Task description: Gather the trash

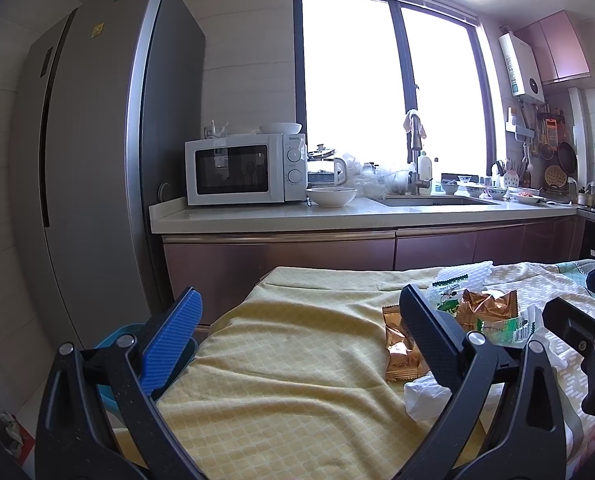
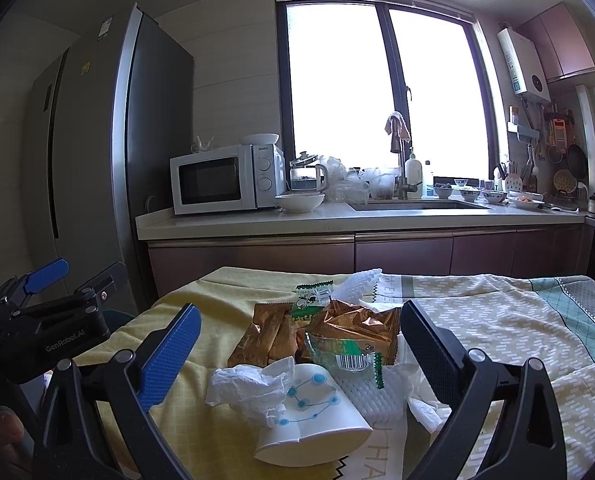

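A heap of trash lies on the cloth-covered table (image 2: pixel 497 340): a tipped paper cup (image 2: pixel 317 420), a crumpled tissue (image 2: pixel 249 384), two gold wrappers (image 2: pixel 263 336) (image 2: pixel 353 324), a green wrapper with a barcode (image 2: pixel 345 354) and white foam netting (image 2: pixel 361 396). My right gripper (image 2: pixel 300 308) stands open just above the heap, the cup and wrappers between its fingers without contact. My left gripper (image 1: pixel 300 292) is open over bare yellow cloth, left of the heap. A gold wrapper (image 1: pixel 399 344) and the tissue (image 1: pixel 425 396) sit by its right finger.
A teal container (image 1: pixel 117 336) shows below the table's left edge, behind my left blue finger. Beyond the table run a kitchen counter (image 1: pixel 337 216) with a microwave (image 1: pixel 245 172), bowls and a sink, and a tall fridge (image 1: pixel 97 160) at the left.
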Demonstrator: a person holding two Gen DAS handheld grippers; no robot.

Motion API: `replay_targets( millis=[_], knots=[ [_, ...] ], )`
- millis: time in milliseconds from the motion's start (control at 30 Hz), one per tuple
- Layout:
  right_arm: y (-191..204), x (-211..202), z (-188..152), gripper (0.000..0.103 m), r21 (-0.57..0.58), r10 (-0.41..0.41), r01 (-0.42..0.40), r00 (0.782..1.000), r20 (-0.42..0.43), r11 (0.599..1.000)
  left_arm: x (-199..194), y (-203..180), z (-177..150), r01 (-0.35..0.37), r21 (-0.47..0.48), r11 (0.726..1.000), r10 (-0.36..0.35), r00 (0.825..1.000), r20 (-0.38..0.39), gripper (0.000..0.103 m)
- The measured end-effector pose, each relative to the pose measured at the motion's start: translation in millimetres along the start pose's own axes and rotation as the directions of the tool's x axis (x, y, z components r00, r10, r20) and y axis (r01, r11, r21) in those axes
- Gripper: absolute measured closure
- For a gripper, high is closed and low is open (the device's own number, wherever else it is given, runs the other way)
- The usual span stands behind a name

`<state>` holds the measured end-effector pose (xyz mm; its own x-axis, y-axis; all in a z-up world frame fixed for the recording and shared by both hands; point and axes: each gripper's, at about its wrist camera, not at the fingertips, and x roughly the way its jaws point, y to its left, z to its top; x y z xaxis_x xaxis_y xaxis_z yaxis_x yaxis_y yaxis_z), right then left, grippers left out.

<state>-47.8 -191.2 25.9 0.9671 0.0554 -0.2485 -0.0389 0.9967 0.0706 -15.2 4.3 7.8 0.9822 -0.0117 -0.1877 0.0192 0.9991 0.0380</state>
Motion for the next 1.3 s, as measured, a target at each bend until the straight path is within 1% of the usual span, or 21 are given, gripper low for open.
replay_targets(
  millis=[533, 700, 833, 967, 1067, 1200, 1233, 1300],
  knots=[
    [-1.6, 1.1, -1.0, 0.007, 0.005, 0.019, -0.019, 1.000, -0.010, 1.000, 0.6, -1.8, -0.8, 0.008, 0.003, 1.000, -0.008, 1.000, -0.007, 0.006],
    [-3.3, 2.7, -3.4, 0.007, 0.012, 0.031, -0.030, 0.999, -0.025, 0.999, 3.8, -5.8, -4.9, 0.029, 0.008, 1.000, -0.029, 0.999, -0.026, 0.006],
    [-9.8, 6.0, -9.1, 0.007, 0.036, 0.034, -0.032, 0.998, -0.059, 0.999, 11.2, -10.3, -10.3, 0.068, 0.011, 0.998, -0.067, 0.996, -0.067, 0.006],
    [-19.4, 8.8, -19.3, 0.007, 0.067, 0.033, -0.025, 0.994, -0.107, 0.997, 25.3, -15.7, -19.1, 0.125, 0.011, 0.992, -0.122, 0.982, -0.141, 0.006],
    [-28.4, 10.5, -28.6, 0.007, 0.098, 0.039, -0.025, 0.988, -0.147, 0.995, 36.4, -21.5, -28.6, 0.185, 0.003, 0.983, -0.181, 0.963, -0.198, 0.006],
    [-40.6, 11.5, -40.1, 0.007, 0.120, 0.050, -0.027, 0.980, -0.192, 0.992, 45.3, -36.6, -39.9, 0.260, 0.029, 0.965, -0.245, 0.939, -0.243, 0.006],
    [-43.2, 11.5, -43.9, 0.007, 0.120, 0.049, -0.026, 0.978, -0.200, 0.992, 46.4, -39.8, -42.3, 0.276, 0.034, 0.961, -0.259, 0.933, -0.249, 0.006],
    [-48.5, 11.9, -49.2, 0.013, 0.127, 0.058, -0.030, 0.974, -0.220, 0.991, 48.9, -46.2, -46.4, 0.301, 0.040, 0.953, -0.280, 0.924, -0.260, 0.006]
  ],
)
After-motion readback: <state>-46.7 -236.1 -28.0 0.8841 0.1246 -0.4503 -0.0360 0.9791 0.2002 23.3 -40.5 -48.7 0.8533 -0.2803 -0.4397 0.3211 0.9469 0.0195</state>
